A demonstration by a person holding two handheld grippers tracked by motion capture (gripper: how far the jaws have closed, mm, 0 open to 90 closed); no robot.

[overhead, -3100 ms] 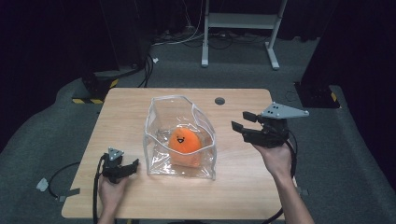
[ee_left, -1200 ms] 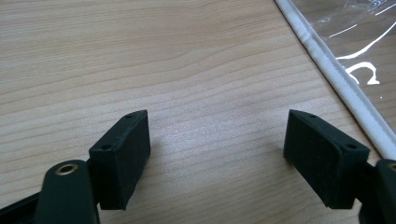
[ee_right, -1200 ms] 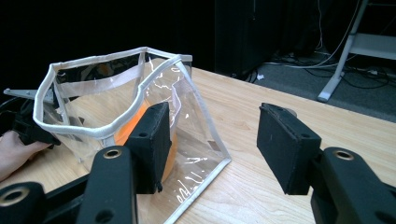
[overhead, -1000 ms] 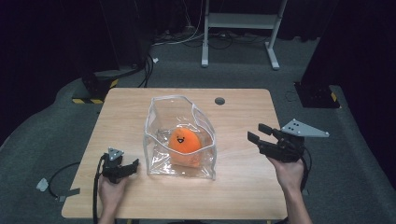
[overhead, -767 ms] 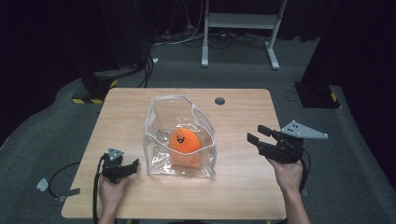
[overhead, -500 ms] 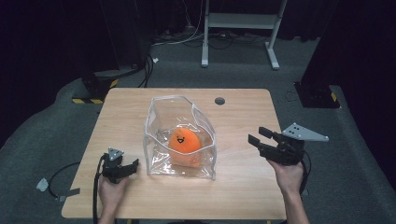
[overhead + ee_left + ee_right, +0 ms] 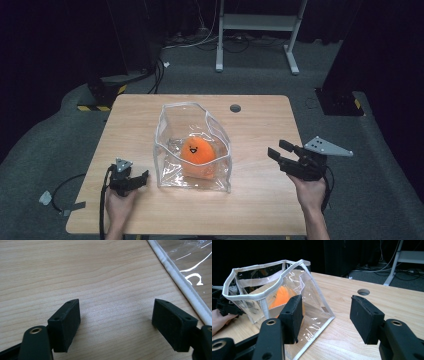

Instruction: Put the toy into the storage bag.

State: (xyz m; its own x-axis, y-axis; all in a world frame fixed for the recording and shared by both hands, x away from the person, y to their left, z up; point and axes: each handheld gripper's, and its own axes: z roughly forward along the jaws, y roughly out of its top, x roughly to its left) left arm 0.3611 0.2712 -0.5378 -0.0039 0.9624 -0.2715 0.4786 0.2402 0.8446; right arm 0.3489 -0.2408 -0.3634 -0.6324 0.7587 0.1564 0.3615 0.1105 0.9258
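The wooden surface (image 7: 260, 130) carries everything, with a small round hole (image 7: 235, 108) near its far edge. At its middle stands a clear plastic bag (image 7: 172, 125) with white piping along its seams, its mouth open upward and its base flat on the wood; it sits in the same place as in the earlier frames. Inside the bag, toward its near right part, lies an orange plush toy (image 7: 198, 154) with a smiling face, also unmoved.

The right claw (image 7: 282, 150) hovers above the right side of the surface, well apart from the bag, jaws pointing left toward it. Three seconds ago it was higher and farther from the person, close to the bag's right wall; since then it has drawn back toward the near right, and over the last second it barely shifts. Its jaws are spread with nothing between them, as the right gripper view (image 7: 325, 315) shows.

The left claw (image 7: 137, 179) rests at the near left of the surface, just beside the bag's near left corner, unchanged from before. Its jaws stand spread over bare wood (image 7: 116, 322), with the bag's white piping (image 7: 180, 282) close to the right one.
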